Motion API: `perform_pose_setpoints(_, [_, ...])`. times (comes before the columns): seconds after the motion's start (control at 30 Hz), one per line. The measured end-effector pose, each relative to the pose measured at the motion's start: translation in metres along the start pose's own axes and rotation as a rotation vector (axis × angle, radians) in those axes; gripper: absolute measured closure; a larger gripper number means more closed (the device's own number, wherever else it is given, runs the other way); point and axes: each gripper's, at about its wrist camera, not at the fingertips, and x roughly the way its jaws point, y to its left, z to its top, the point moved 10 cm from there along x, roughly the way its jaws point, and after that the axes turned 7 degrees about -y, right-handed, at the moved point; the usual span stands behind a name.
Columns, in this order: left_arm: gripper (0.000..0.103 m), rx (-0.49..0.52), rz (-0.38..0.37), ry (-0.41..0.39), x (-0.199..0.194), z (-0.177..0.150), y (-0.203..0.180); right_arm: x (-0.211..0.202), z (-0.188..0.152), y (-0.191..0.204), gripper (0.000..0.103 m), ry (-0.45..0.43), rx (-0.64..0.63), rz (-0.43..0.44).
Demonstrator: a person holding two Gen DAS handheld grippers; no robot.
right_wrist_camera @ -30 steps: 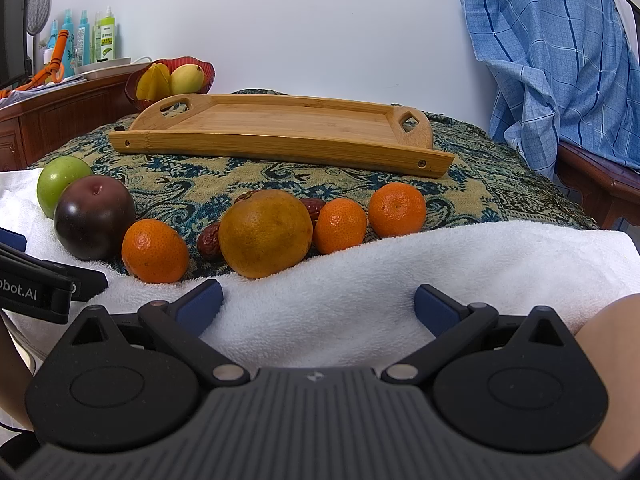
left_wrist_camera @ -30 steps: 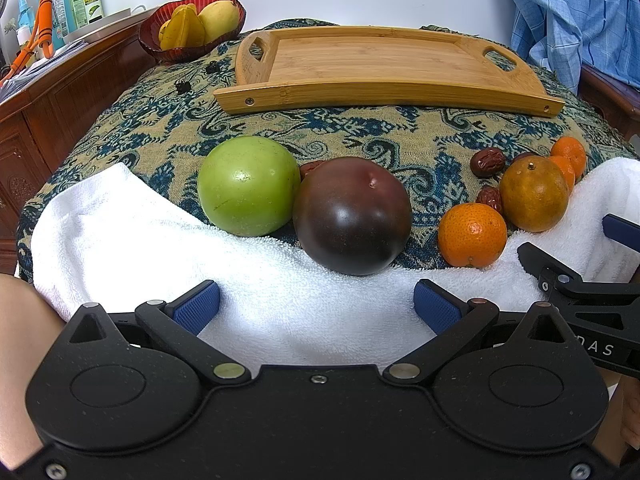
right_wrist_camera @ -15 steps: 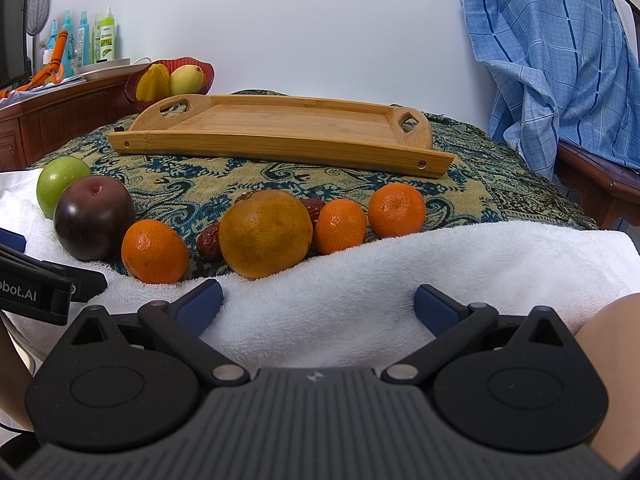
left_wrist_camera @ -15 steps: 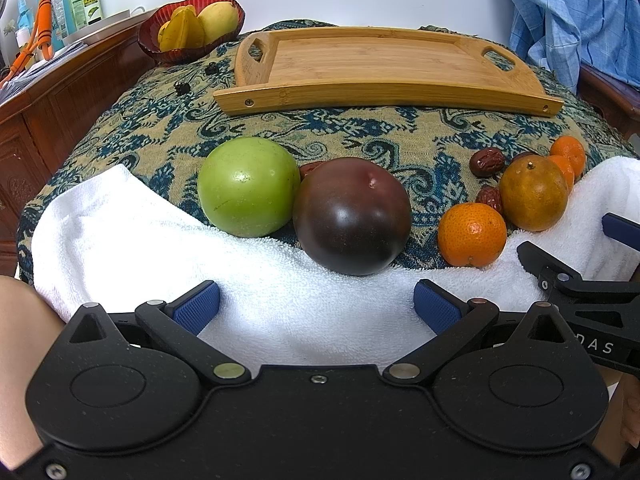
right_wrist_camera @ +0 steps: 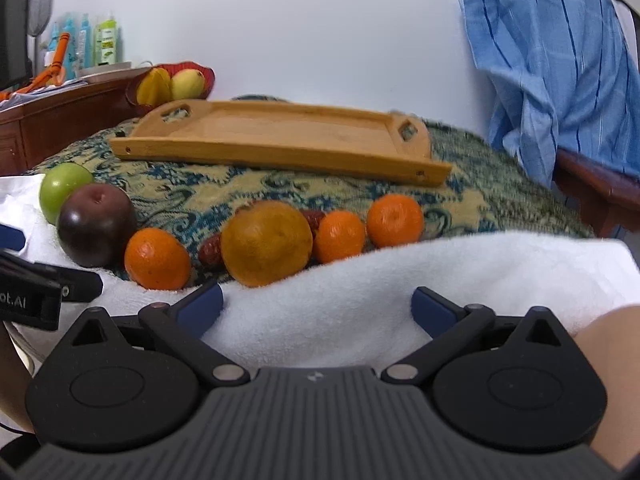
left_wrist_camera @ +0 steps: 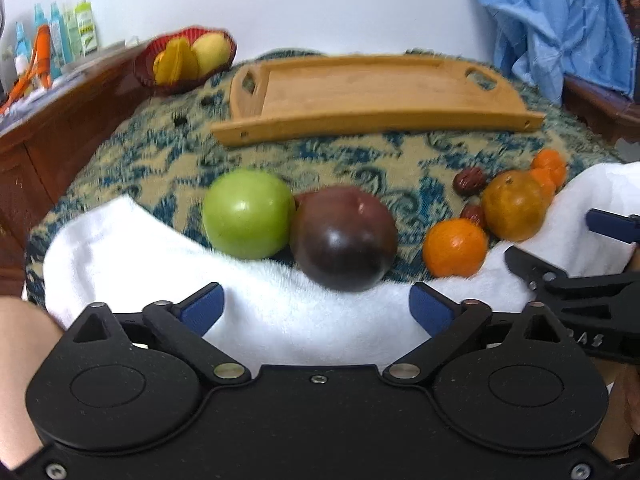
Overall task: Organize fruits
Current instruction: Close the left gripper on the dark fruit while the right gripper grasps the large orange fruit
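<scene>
Hovering low over the white towel (left_wrist_camera: 132, 248), the left claw (left_wrist_camera: 316, 308) has its jaws spread but closing, with nothing between them; the dark plum (left_wrist_camera: 343, 238) lies just ahead, touching the green apple (left_wrist_camera: 248, 220) on the patterned cloth (left_wrist_camera: 360, 160). The right claw (right_wrist_camera: 318, 304) is spread wide and empty, facing the big brownish orange (right_wrist_camera: 266, 243) and three small tangerines, the nearest (right_wrist_camera: 157, 258) beside a dried date (right_wrist_camera: 210, 250).

All the fruit sits in a loose row along the towel's edge, and the wooden tray (right_wrist_camera: 280, 136) behind it is bare, so the sorting seems not to have started: this looks like the approach to a first pick. The left-wrist view is blurred, so the exact aim is hard to judge, probably the plum. Next, the left claw needs to reach forward around the plum, close gently on its smooth round skin, and lift without nudging the apple.
</scene>
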Motion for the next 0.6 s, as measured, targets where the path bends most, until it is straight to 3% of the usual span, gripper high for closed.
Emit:
perform_pose_setpoints(0.1, [0.021,0.016,0.002,-0.039,-0.008,0.009,0.001,-0.005,0.006,0.009,0.011,-0.036,-0.046,0.012])
perform_pose_setpoints(0.17, [0.043,0.018,-0.003,-0.047,-0.01,0.015,0.001,-0.005,0.01,0.014,0.019,-0.053,-0.083,0.014])
perform_pose_setpoints(0.2, [0.048,0.01,-0.015,-0.047,-0.012,0.016,0.0,-0.006,0.012,0.015,0.024,-0.062,-0.093,0.013])
perform_pose_setpoints(0.33, [0.05,-0.003,-0.045,-0.034,-0.009,0.016,-0.002,-0.004,0.016,0.017,0.032,-0.065,-0.097,0.028])
perform_pose_setpoints(0.6, [0.048,0.021,-0.078,-0.03,0.001,0.017,-0.011,0.004,0.014,0.025,0.035,-0.053,-0.129,0.063])
